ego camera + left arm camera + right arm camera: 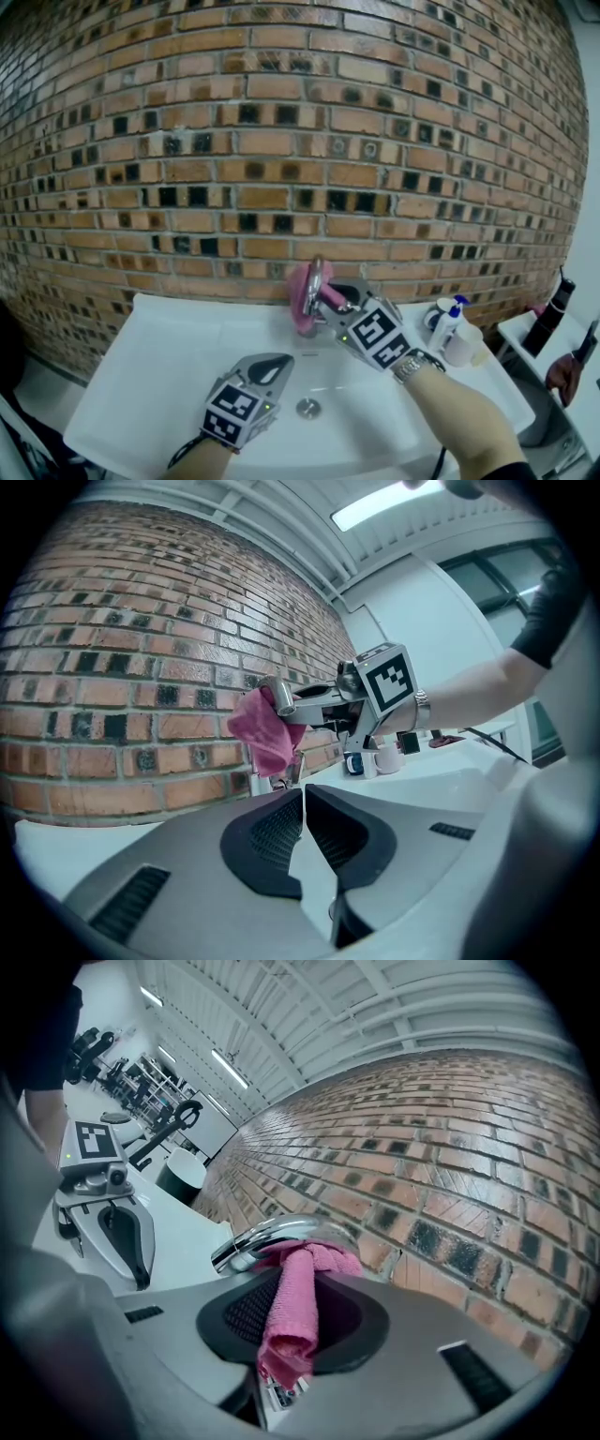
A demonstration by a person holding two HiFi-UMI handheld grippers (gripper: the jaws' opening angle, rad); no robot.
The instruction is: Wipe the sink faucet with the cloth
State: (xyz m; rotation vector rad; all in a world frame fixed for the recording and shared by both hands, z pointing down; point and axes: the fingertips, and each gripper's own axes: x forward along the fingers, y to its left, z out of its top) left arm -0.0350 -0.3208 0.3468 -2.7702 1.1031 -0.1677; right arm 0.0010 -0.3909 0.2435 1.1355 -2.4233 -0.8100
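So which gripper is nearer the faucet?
Right. The right gripper holds the cloth against the faucet; the left gripper sits shut over the sink, apart from it.

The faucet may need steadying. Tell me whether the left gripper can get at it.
Probably yes: only open basin lies between left gripper and faucet, though the cloth and right gripper crowd it.

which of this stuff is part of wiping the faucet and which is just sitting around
In the job: pink cloth, faucet, right gripper shut on the cloth, sink.
Lying about: spray bottle, white mug, left gripper, shut and empty.
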